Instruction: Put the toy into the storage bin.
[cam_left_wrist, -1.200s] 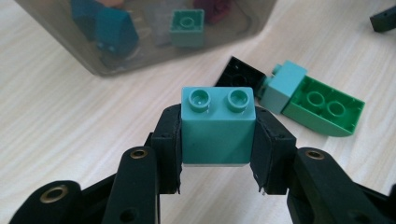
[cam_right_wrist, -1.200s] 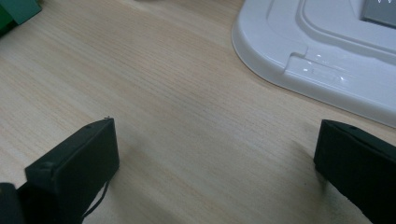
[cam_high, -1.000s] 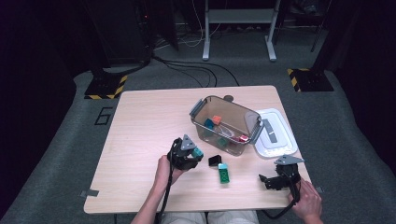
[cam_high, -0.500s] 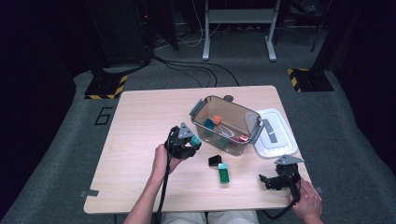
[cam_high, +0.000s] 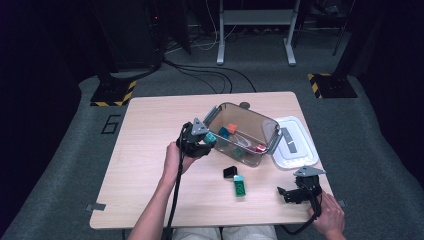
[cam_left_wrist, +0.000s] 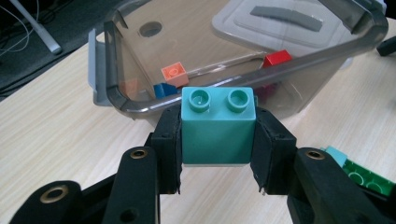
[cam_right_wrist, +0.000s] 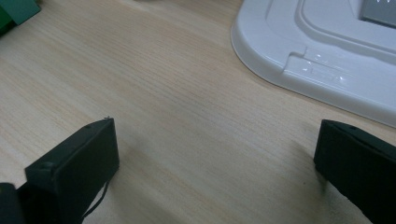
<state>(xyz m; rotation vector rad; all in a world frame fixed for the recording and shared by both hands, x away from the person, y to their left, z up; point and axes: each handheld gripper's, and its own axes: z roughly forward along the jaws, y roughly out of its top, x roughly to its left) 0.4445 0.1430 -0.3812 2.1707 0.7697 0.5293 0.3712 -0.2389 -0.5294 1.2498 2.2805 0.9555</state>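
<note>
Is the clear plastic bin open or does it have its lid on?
Open. The bin has no cover on top, so the bricks inside show, and its white lid lies flat on the table beside it.

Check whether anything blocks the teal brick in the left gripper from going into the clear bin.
Nothing visible does. The left gripper holds the teal brick just outside the clear bin, whose near rim lies ahead of it. The bin is open on top; its white lid lies beside it on the table.

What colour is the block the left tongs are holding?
Teal. The block shows best in the left gripper view.
</note>
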